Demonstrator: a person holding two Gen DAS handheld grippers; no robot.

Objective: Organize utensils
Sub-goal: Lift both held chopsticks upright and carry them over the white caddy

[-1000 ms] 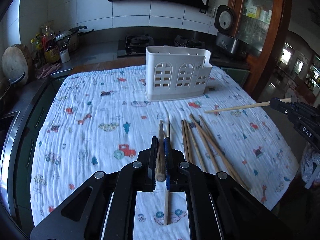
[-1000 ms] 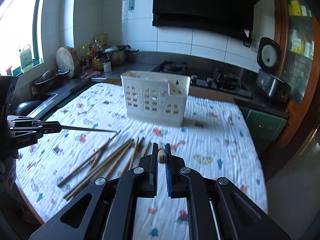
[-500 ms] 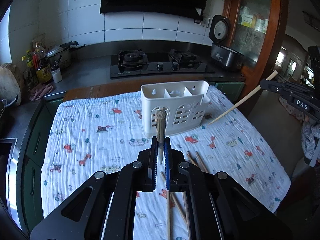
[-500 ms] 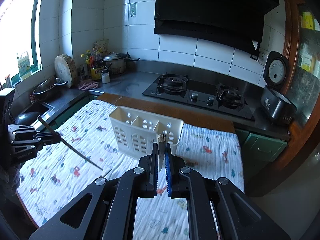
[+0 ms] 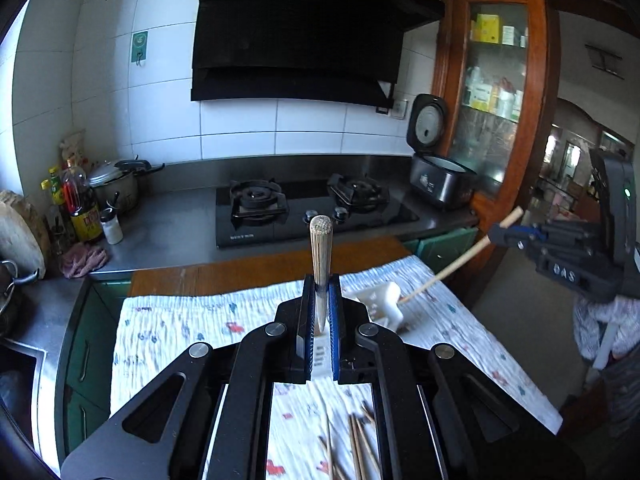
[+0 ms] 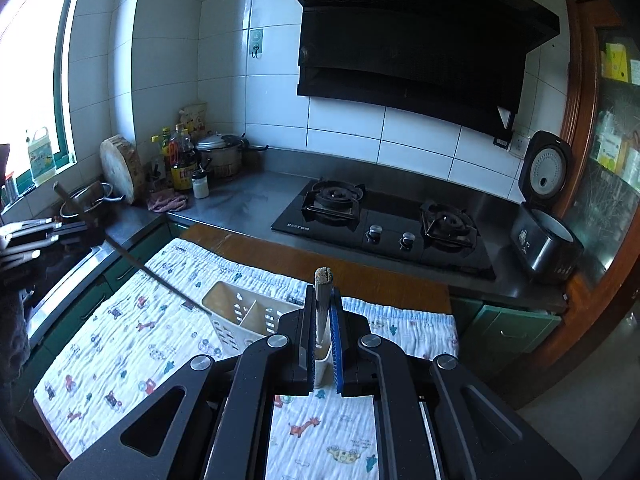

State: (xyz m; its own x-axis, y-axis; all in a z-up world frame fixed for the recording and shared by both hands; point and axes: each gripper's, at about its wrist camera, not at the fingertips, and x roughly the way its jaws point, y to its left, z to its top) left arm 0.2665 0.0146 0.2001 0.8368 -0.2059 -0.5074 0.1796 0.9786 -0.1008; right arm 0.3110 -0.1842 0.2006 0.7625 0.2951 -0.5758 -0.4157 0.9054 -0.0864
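Note:
My left gripper [image 5: 321, 294] is shut on a wooden chopstick [image 5: 321, 248] that stands up between its fingers, high above the table. The white slotted utensil holder [image 5: 382, 300] peeks out to the right of the fingers. My right gripper [image 6: 323, 300] is shut on another chopstick [image 6: 323, 280], above the holder [image 6: 240, 312]. In the left wrist view the right gripper's chopstick [image 5: 448, 272] slants down to the holder. In the right wrist view the left gripper [image 6: 80, 228] sits at the left edge, its chopstick [image 6: 132, 260] slanting down to the holder's rim. Several loose chopsticks [image 5: 356, 440] lie on the cloth.
A printed white cloth [image 5: 180, 328] covers the table. Behind it runs a steel counter with a gas hob [image 5: 304, 208], a rice cooker [image 5: 436, 176], bottles and a pot [image 5: 80, 204]. A wooden cabinet [image 5: 496, 92] stands at the right, a sink at the left.
Both grippers have risen well above the table, each carrying its chopstick. The chopsticks have tipped from nearly flat to steep. The holder now sits low in both views.

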